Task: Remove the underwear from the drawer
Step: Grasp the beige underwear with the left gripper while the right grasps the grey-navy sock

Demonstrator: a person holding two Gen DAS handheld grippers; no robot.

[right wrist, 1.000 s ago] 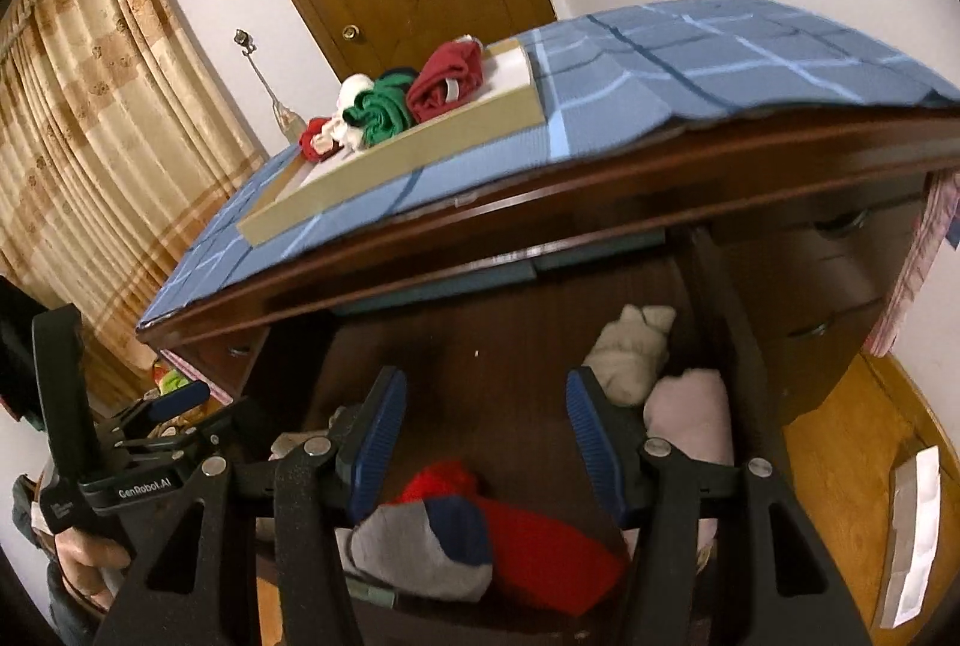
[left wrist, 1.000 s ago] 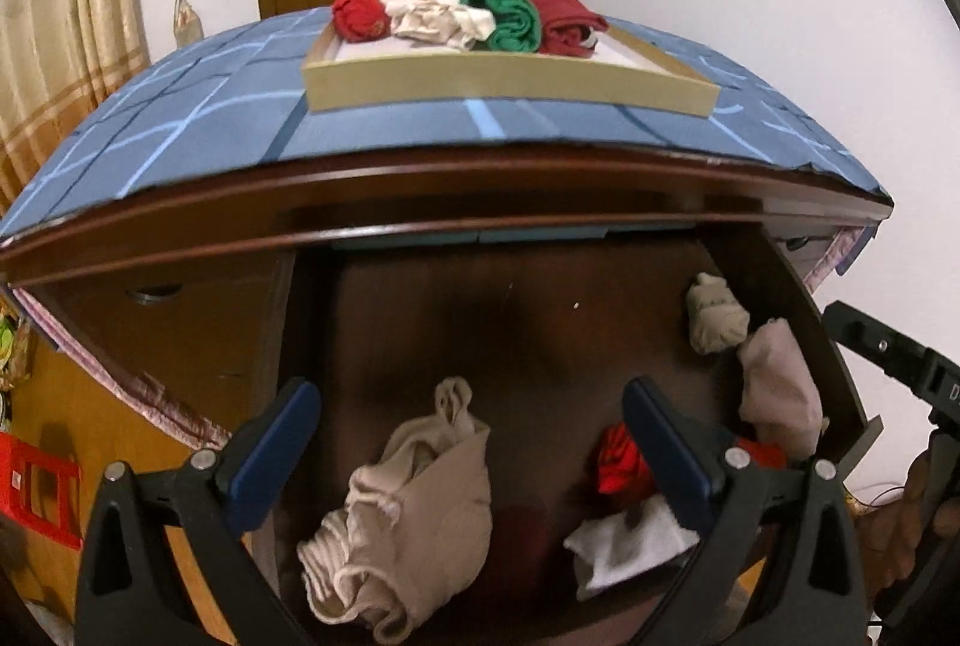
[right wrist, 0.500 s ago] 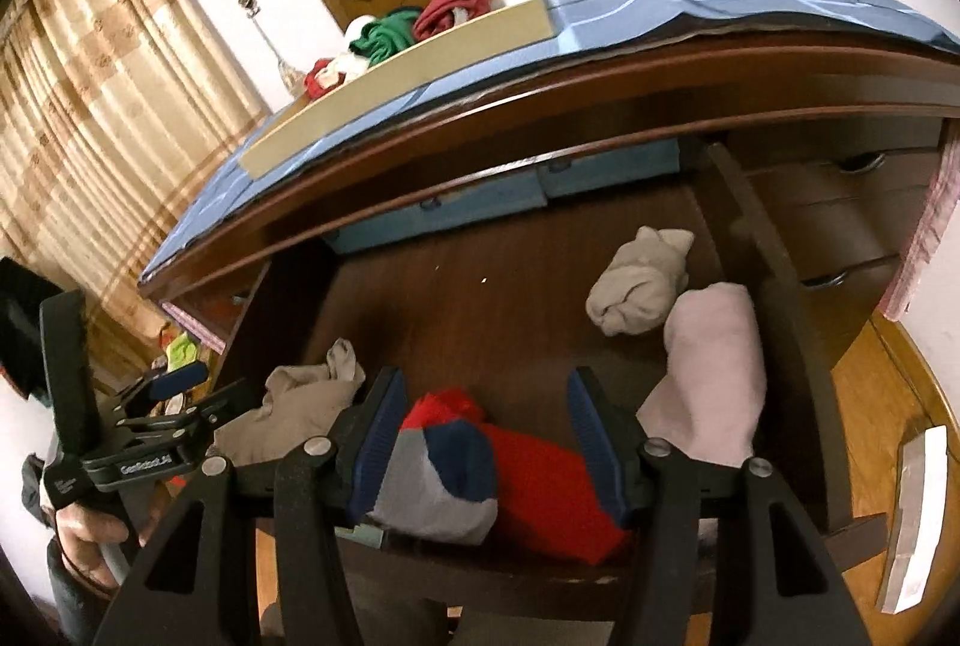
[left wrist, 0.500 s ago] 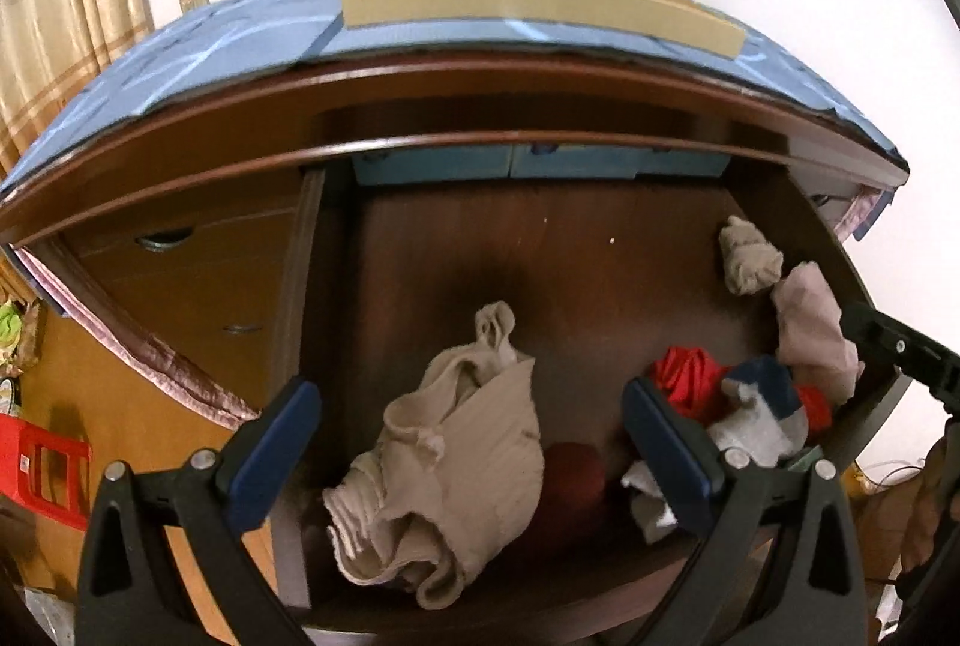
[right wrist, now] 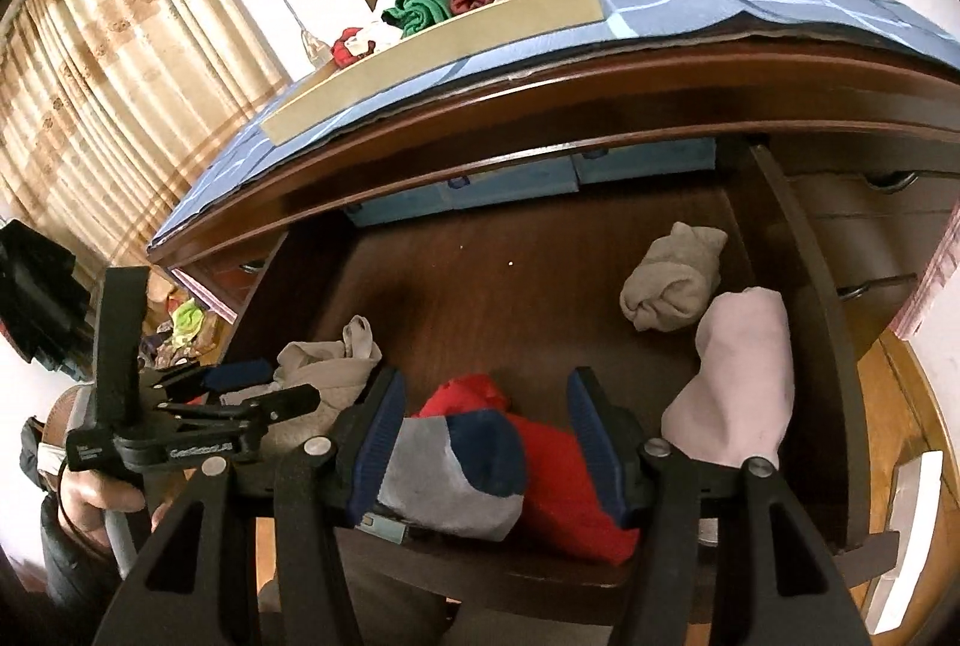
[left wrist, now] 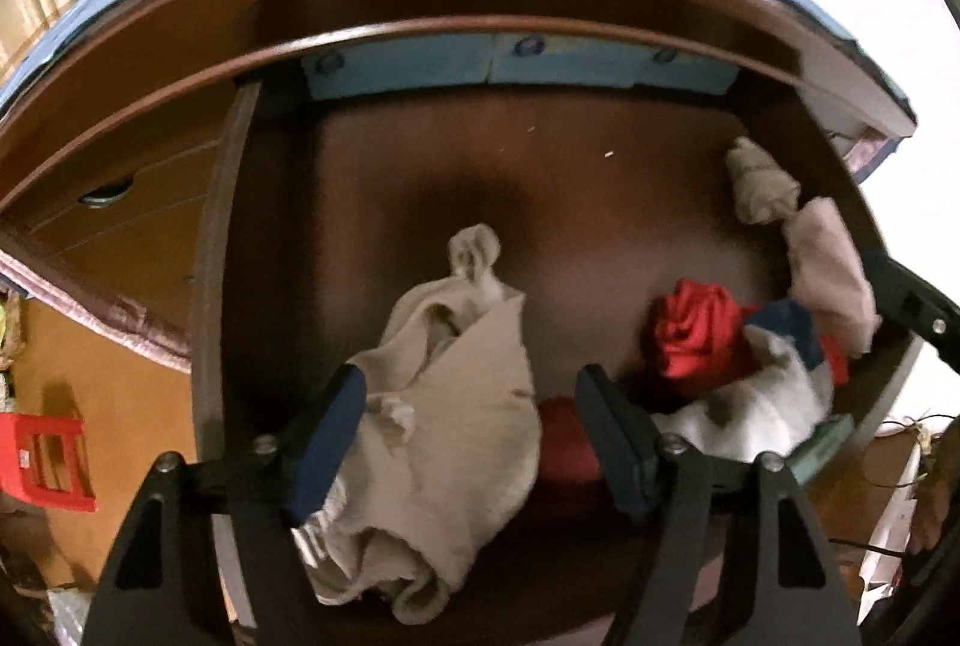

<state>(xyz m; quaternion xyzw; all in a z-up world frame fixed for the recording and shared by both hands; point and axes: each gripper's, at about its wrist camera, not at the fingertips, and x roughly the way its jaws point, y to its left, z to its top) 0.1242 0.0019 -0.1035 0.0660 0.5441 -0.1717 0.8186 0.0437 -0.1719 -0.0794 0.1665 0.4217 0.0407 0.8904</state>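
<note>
The dark wooden drawer (left wrist: 420,166) stands open. In its front left lies crumpled beige underwear (left wrist: 456,406), and my left gripper (left wrist: 468,436) hangs just over it with its jaws closing. The cloth lies between the pads, but the right pad is clear of it. In the right wrist view the left gripper (right wrist: 240,394) shows at the beige underwear (right wrist: 324,370). My right gripper (right wrist: 489,433) is open above grey-and-navy underwear (right wrist: 456,472) and red underwear (right wrist: 558,466). Neither piece is lifted.
A pink roll (right wrist: 738,376) and a grey-beige roll (right wrist: 672,286) lie along the drawer's right wall. Blue boxes (left wrist: 516,63) line its back. A tray (right wrist: 450,39) of rolled underwear sits on the blue checked cloth on top. A red stool (left wrist: 48,460) stands on the floor at left.
My left gripper has sunk towards the beige underwear and tipped further down, and its jaws have narrowed. My right gripper has dropped slightly towards the red and grey pieces.
</note>
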